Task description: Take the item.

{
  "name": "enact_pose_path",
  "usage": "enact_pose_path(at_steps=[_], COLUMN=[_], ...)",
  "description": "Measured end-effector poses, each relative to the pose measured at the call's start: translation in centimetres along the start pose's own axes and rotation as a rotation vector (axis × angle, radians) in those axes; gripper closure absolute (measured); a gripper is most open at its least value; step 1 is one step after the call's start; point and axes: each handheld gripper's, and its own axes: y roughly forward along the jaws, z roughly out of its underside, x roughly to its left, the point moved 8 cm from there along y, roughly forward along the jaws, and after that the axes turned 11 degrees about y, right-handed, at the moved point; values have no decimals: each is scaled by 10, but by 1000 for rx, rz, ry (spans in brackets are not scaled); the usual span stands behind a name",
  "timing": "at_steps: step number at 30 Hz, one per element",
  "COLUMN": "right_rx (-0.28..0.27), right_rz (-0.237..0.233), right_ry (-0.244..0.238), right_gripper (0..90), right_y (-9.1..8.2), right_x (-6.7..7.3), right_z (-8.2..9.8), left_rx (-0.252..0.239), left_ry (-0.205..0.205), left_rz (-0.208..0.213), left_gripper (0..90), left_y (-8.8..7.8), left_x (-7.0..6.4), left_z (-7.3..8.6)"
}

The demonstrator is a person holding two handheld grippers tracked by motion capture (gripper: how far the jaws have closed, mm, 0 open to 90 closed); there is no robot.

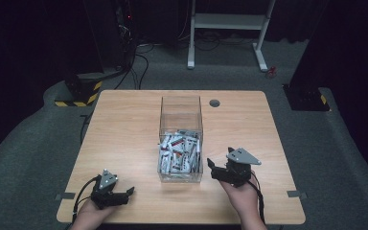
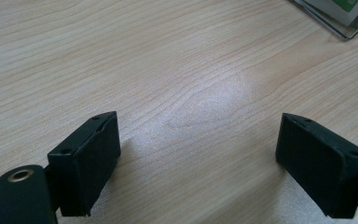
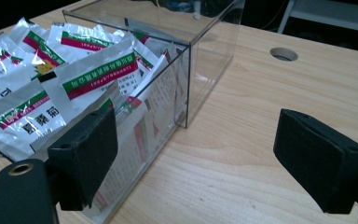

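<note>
Wooden tabletop (image 1: 124, 124), rounded corners, dark carpet beyond every edge. Near the middle, a clear box (image 1: 181, 139), tall-walled, open at the top, long axis running away from the person. Inside, heaped toward the near end, white sachets (image 1: 179, 153) with red and green bands; far end of the box bare. Beyond the box's far right corner, a round cable hole (image 1: 214, 103) in the wood.

Right claw (image 1: 211, 167), held in a hand (image 1: 242, 194) at the near right, just beside the box's near right corner, jaws spread wide and gripping nothing. In the right gripper view (image 3: 193, 154), one jaw against or just before the clear wall, the other out over bare wood; box corner edge upright between them, sachets (image 3: 51, 93) pressed to the inside of the wall; whether the jaw touches the wall, not clear.

Left claw (image 1: 127, 193), at the near left, close to the tabletop's front edge, well apart from the box, jaws likewise spread and holding nothing. In the left gripper view (image 2: 198, 163), plain wood grain between the jaws, a corner of the box (image 2: 340, 18) at the top right.

Wide bare wood left of the box, a narrower strip right of it, open surface behind as far as the back edge.
</note>
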Motion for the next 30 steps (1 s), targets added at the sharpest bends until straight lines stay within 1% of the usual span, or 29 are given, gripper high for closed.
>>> enact_pose_path(at_steps=[5,12,15,16,21,23,27,28,30], right_rx=[-4,-17,-16,-16,-16,-16,-17,-16,-16], right_rz=[-8,-22,-34,-34,-48,-51,-63,-68,-72], right_ry=[1,-9,-13,-13,-28,-25,-27,-31,-33], right_gripper=[139,141,144,144,146,146,146,146,146], right_y=[2,1,1,1,2,2,3,4,4], right_x=[1,8,14,14,25,26,32,36,37], right_z=[-3,-8,-8,-8,-9,-10,-12,-13,-13], left_rx=[1,1,1,1,0,0,0,0,0], left_ry=[-3,-3,-3,-3,-2,-1,1,2,2], left_rz=[2,2,3,3,4,5,7,7,7], left_gripper=[139,139,139,139,139,139,139,139,139], left_y=[0,0,0,0,0,0,0,0,0], left_x=[0,0,0,0,-1,-1,-1,-1,-1], left_z=[0,0,0,0,0,0,0,0,0])
